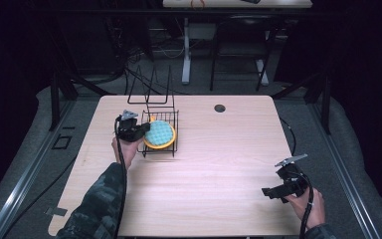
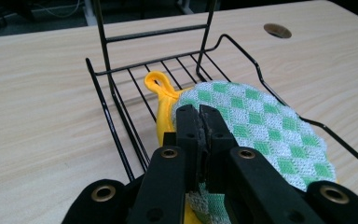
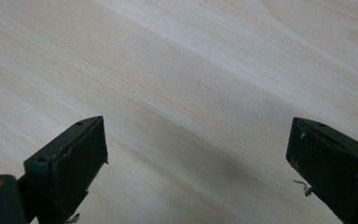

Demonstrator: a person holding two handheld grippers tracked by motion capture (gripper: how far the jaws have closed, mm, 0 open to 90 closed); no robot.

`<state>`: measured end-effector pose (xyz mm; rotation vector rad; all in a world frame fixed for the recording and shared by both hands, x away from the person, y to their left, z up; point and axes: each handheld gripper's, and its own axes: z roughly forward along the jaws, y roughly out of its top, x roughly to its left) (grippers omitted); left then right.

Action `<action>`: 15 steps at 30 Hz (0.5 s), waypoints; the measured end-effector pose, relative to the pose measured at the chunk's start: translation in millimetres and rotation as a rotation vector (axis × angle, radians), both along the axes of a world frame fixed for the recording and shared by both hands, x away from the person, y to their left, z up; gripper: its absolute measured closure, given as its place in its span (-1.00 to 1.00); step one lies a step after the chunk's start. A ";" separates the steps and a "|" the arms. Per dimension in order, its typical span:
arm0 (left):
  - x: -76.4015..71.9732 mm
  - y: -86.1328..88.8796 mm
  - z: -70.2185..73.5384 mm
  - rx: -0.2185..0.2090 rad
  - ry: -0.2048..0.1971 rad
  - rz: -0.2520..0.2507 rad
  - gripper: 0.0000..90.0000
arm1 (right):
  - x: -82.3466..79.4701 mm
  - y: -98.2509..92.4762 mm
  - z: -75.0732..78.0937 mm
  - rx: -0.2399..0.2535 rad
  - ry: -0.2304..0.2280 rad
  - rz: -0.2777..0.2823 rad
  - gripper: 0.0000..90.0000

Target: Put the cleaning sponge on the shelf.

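Sitting in a black wire rack (image 1: 160,133) on the pale wooden table (image 1: 204,169): a round pot holder (image 1: 159,133), green-and-white checked on its upper face, yellow at the rim. Leaning there rather than lying flat, its far edge propped toward the rack's wire side, its near edge low at the open front. Seen close in the left gripper view: rack (image 2: 121,93) with a floor of thin parallel wires, a raised back rail and a curved side wire running past the cloth; pot holder (image 2: 261,126) spread across most of that floor, yellow hanging loop (image 2: 158,84) sticking up at its far left corner, above the wire floor. Nothing else inside the rack.

Clamped on the near edge of the pot holder: left gripper (image 2: 199,126), both black jaws pressed together with a thin fold of checked cloth pinched between them. From above, left gripper (image 1: 140,130) right at the rack's left front corner, hand and camouflage sleeve behind it.

Held well apart from all this, near the table's right front corner: right gripper (image 1: 271,191), jaws spread wide. In its own view, right gripper (image 3: 196,154) over bare wood grain, nothing between the pads. Possibly just clear of the surface, though hard to judge from here.

Behind the rack, tall wire dividers (image 1: 151,84) rising from its back, dark against the floor.
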<state>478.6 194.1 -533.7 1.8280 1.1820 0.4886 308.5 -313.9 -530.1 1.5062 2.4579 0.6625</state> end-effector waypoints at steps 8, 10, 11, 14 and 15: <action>6.3 0.8 -1.7 0.013 0.027 -0.006 0.94 | -0.2 0.1 -0.2 0.001 -0.002 0.000 -0.90; 7.6 1.0 -2.1 0.022 0.025 -0.010 0.93 | -0.2 0.1 -0.4 0.002 -0.002 0.000 -0.90; 8.1 1.3 -2.2 0.027 0.032 -0.015 0.91 | -0.1 0.0 0.0 0.000 0.002 0.002 -0.90; 8.5 2.0 -2.8 0.021 0.032 -0.014 0.87 | 0.0 0.1 -0.1 -0.001 0.001 0.002 -0.90; 8.5 2.2 -2.6 0.023 0.031 -0.014 0.84 | 0.0 0.1 -0.1 0.000 0.001 0.002 -0.90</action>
